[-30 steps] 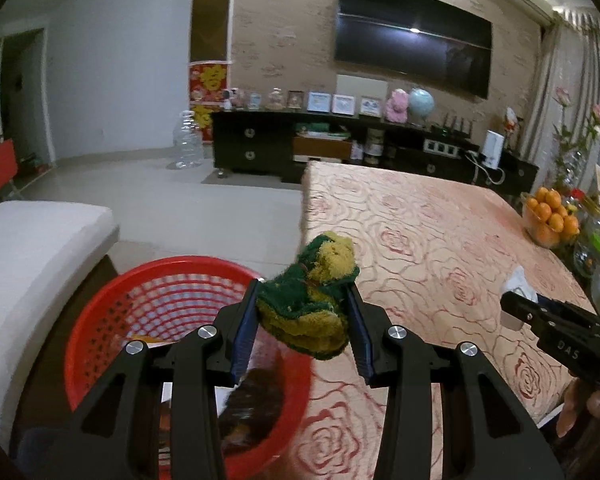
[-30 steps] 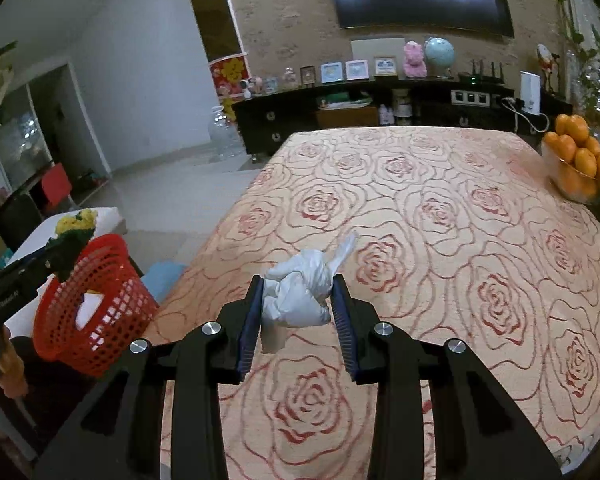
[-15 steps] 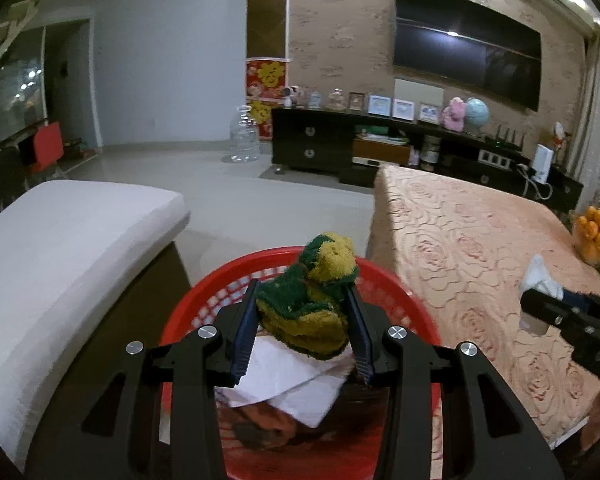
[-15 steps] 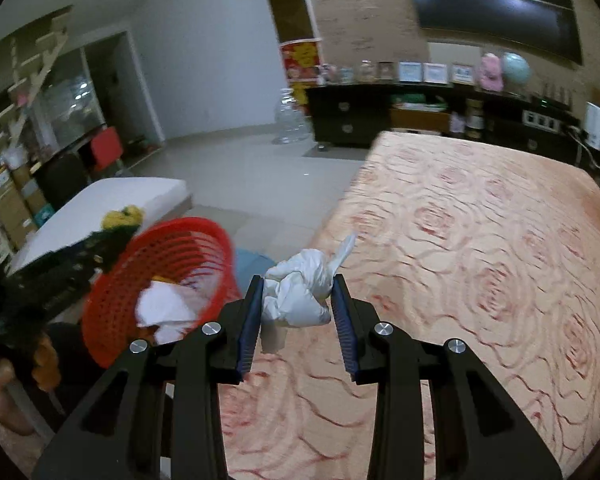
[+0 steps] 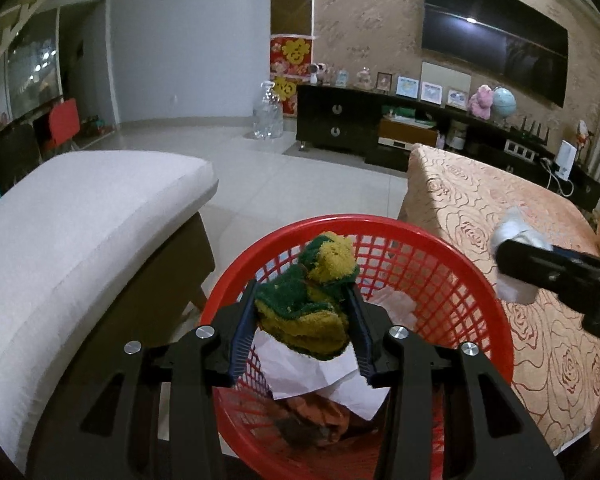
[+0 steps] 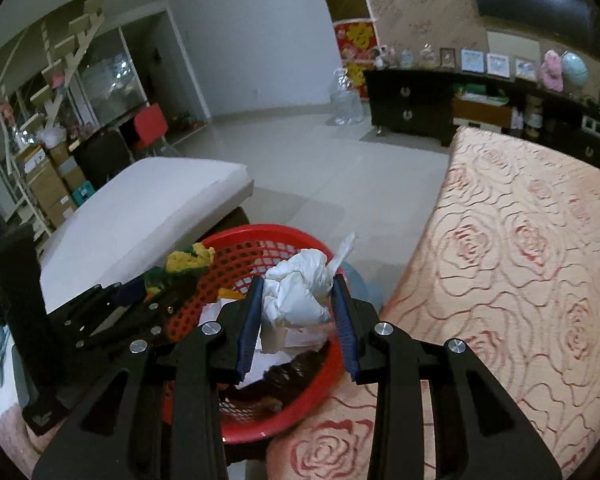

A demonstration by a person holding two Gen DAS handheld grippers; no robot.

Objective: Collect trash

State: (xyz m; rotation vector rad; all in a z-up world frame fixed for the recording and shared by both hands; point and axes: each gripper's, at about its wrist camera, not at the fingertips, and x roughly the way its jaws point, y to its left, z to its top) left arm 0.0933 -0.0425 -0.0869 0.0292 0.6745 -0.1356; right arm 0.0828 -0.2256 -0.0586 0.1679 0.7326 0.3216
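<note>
The left gripper, a black two-finger claw with blue ribbed pads, is clenched on a crumpled green and yellow terry cloth. The cloth bulges up and forward between the fingers, its yellow tip highest. Directly below and ahead of this claw sits a round red plastic mesh basket. The cloth hangs over the basket's opening, above a sheet of white paper and some brown and orange scraps lying inside.

The right gripper, of the same build, is clenched on a wad of crumpled white tissue, with one twisted end poking up and to the right past the fingertip. Below and just ahead of this claw is the same red basket, so the tissue hangs over its right-hand part. To this claw's left, the left gripper reaches over the basket's opposite rim with the green and yellow cloth in its grip.

To the right of both claws stretches a table covered in a peach cloth with a red rose pattern, its edge just beside the basket. To the left lies a white cushioned bench. Far ahead, a dark low cabinet stands against the wall under a wide black television.
</note>
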